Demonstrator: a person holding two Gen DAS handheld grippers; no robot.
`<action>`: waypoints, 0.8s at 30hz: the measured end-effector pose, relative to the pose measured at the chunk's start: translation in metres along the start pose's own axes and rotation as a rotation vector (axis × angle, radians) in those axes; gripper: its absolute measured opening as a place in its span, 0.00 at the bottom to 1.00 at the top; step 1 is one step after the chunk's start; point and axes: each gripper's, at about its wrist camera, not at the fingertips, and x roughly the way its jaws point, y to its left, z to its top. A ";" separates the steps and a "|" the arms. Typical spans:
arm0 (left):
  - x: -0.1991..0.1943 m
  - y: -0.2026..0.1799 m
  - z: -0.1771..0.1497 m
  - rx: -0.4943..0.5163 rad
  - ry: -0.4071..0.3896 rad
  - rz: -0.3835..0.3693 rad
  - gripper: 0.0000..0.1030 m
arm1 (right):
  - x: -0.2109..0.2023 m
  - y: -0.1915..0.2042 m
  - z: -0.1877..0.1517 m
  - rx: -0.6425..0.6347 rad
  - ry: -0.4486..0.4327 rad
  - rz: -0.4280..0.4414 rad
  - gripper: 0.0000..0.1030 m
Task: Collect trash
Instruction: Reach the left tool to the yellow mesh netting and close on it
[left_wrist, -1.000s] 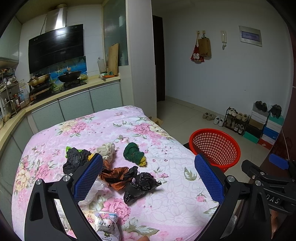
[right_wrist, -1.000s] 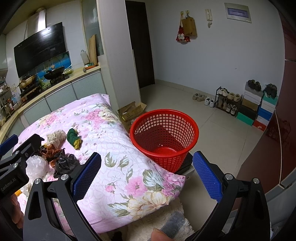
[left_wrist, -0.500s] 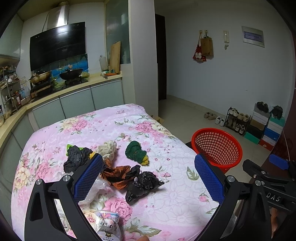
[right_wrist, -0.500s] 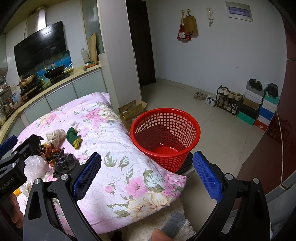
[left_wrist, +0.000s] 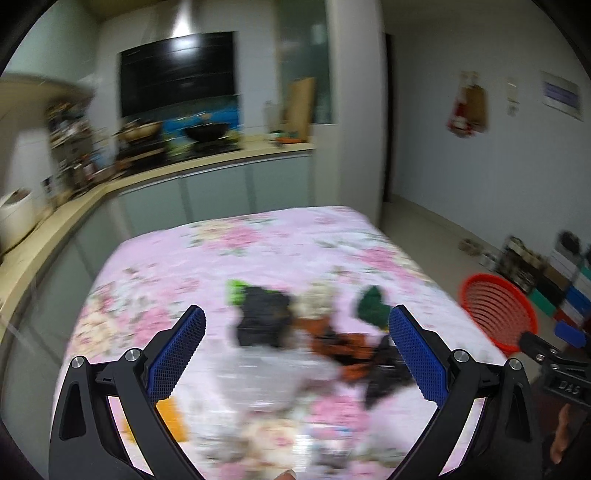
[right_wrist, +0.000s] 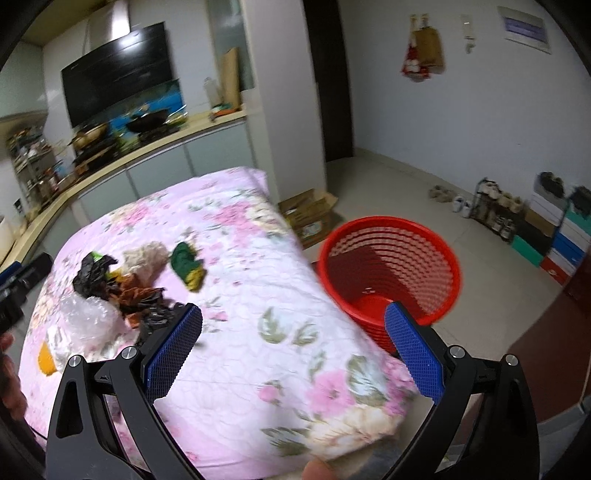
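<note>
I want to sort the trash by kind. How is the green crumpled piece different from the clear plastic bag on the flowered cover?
The green crumpled piece is opaque, dark green with a yellow end; the clear plastic bag is see-through and whitish. The green piece is compact and lies apart, nearer the red basket; the bag looks larger and touches the pile of dark and brown scraps. Both are crumpled and lie on the cover, ungripped.

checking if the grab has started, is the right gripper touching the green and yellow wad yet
Apart. The right wrist view shows the right gripper open, with bare floral cloth between its fingers and the green and yellow wad.
</note>
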 end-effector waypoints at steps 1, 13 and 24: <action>0.002 0.011 0.002 -0.018 0.005 0.016 0.93 | 0.004 0.004 0.004 -0.013 0.009 0.003 0.94; 0.018 0.175 -0.049 -0.339 0.186 0.130 0.93 | 0.044 0.050 0.018 -0.124 0.114 0.152 0.94; 0.066 0.168 -0.100 -0.343 0.392 0.054 0.67 | 0.066 0.075 0.015 -0.165 0.173 0.188 0.94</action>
